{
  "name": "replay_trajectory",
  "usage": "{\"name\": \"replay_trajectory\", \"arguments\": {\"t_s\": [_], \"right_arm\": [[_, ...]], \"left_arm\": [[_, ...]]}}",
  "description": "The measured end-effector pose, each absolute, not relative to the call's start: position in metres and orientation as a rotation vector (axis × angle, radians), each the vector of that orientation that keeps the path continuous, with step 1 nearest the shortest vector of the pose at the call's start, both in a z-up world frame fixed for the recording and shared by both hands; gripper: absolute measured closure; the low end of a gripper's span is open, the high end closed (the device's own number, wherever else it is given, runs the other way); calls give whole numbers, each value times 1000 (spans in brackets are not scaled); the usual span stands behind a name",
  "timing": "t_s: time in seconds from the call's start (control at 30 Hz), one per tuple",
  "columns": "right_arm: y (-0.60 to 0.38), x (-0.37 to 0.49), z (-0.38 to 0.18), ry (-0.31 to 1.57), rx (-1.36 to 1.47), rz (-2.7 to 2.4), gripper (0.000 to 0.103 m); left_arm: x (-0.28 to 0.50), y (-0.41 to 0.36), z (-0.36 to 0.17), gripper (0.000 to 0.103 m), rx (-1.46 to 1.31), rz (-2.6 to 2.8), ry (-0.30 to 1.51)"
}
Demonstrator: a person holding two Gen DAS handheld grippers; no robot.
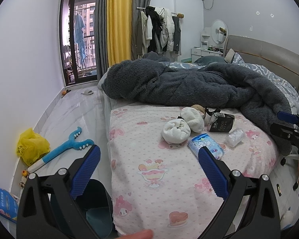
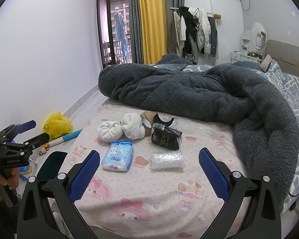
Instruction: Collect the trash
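Observation:
On the pink printed bedsheet lie a blue tissue pack, a clear crumpled plastic wrap, a black packet, a torn brown cardboard piece and two white rolled cloths. My right gripper hangs open just short of the plastic wrap and blue pack, holding nothing. My left gripper is open and empty over the bed's near corner, with the blue pack beyond its right finger. A dark teal bin stands on the floor below it.
A heaped grey fleece blanket covers the bed behind the items. On the floor left of the bed lie a yellow plastic bag and a blue toy. A hand holds the left gripper at the right wrist view's left edge.

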State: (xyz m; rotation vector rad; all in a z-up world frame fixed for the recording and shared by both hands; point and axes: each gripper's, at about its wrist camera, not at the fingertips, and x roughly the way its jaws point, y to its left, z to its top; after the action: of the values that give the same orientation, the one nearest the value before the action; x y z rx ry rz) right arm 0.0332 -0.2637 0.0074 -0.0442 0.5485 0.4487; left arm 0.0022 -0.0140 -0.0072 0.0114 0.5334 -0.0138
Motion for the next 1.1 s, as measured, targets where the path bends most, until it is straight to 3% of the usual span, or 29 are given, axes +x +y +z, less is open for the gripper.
{"name": "replay_trajectory", "arguments": {"t_s": [0.43,0.57,1.1], "right_arm": [[-245,45,-15,631,-99,448,4],[-245,49,-18,640,-98,427,13],[-252,77,-30,714,-73,457,21]], "left_arm": [[13,-13,-16,3,-25,-48,623],[15,-15,-19,3,-35,-53,637],[41,-40,-35,4,-91,-111,712]]}}
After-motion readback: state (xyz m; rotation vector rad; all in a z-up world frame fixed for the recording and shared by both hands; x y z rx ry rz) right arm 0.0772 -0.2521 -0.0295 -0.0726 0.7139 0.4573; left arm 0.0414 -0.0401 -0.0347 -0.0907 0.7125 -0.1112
